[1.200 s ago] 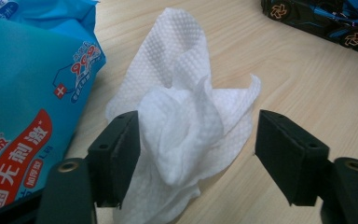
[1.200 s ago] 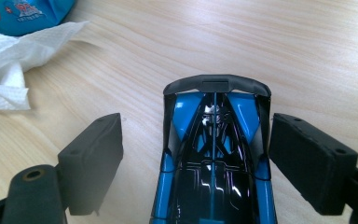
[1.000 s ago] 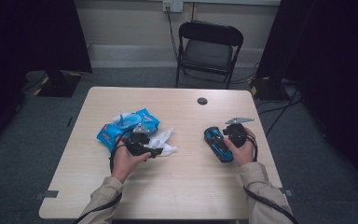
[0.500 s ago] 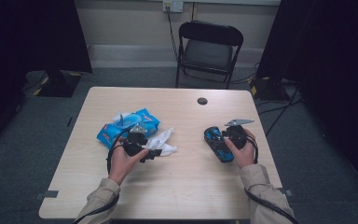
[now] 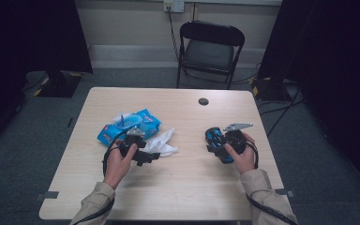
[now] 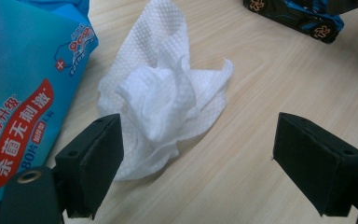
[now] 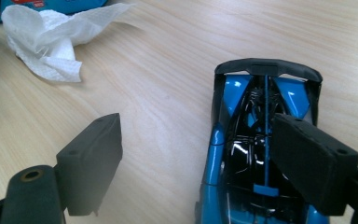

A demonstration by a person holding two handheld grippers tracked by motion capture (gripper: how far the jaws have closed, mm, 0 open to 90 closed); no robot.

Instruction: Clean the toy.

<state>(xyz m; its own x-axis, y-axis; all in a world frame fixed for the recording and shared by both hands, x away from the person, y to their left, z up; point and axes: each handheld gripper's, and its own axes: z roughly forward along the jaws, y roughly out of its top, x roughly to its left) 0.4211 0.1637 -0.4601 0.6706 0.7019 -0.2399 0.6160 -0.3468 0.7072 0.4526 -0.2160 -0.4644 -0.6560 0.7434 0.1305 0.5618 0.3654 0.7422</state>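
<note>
A crumpled white wipe [image 6: 163, 98] lies on the wooden table next to a blue wet-wipes pack [image 6: 23, 79]. My left gripper [image 6: 198, 135] is open just short of the wipe, its left jaw over the wipe's near edge, and nothing is pinched. From above, the left gripper [image 5: 151, 157] points right at the wipe [image 5: 165, 143], in front of the pack [image 5: 129, 125]. A blue and black toy car [image 7: 242, 140] sits under my right gripper [image 7: 196, 135], which is open; its right jaw hangs over the car's roof. In the high view the car [image 5: 213, 136] lies beside the right gripper [image 5: 225, 143].
A small black disc [image 5: 203, 101] sits near the table's far edge [image 5: 168, 89]. A black folding chair [image 5: 208, 49] stands beyond the table. Bare wood [image 5: 178, 187] stretches between and in front of the hands.
</note>
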